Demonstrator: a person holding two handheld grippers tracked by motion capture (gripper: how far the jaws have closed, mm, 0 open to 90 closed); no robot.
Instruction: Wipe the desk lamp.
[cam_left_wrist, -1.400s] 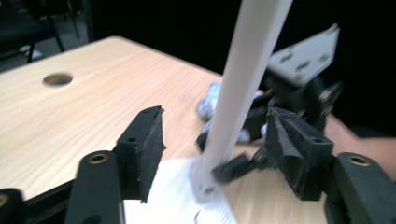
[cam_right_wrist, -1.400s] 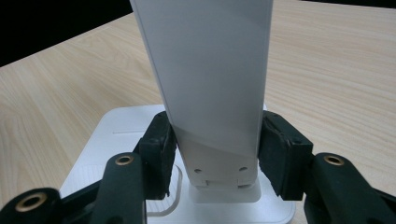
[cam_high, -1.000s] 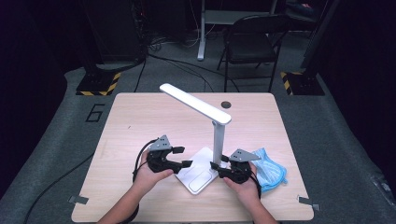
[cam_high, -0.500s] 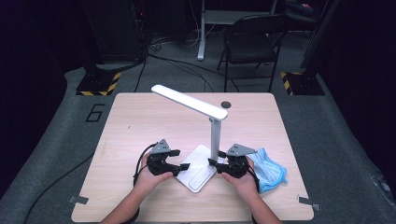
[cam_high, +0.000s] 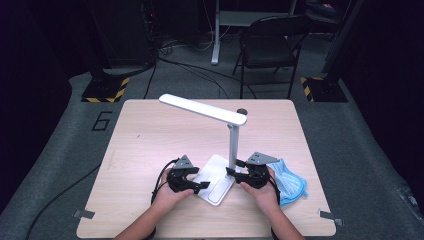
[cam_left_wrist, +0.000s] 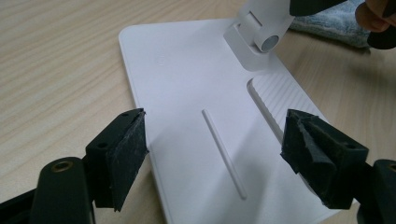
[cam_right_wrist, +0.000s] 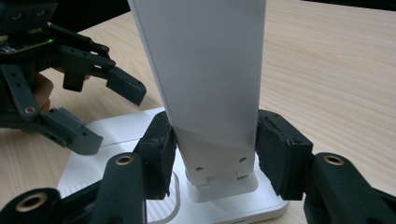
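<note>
The white plastic desk lamp (cam_high: 220, 145) stands on the pale wooden table (cam_high: 150, 135), at its near middle, with the flat rectangular base (cam_high: 215, 179) toward the person and the long light bar (cam_high: 202, 109) reaching to the far left from the upright post (cam_high: 233, 145).

The right gripper (cam_high: 235, 172) sits just right of the base. Its jaws flank the foot of the post (cam_right_wrist: 215, 154); the left pad (cam_right_wrist: 161, 156) touches it, the right pad (cam_right_wrist: 275, 156) stands just beside it, so a firm clamp cannot be confirmed.

The left gripper (cam_high: 202, 186) is at the base's near left edge, jaws spread wide over the white plate (cam_left_wrist: 205, 116), not gripping it.

A crumpled blue cloth (cam_high: 290, 180) lies just right of the right gripper.

Against one second ago, the lamp and both grippers sit slightly farther from the person, and the light bar has swung more to the left.
</note>
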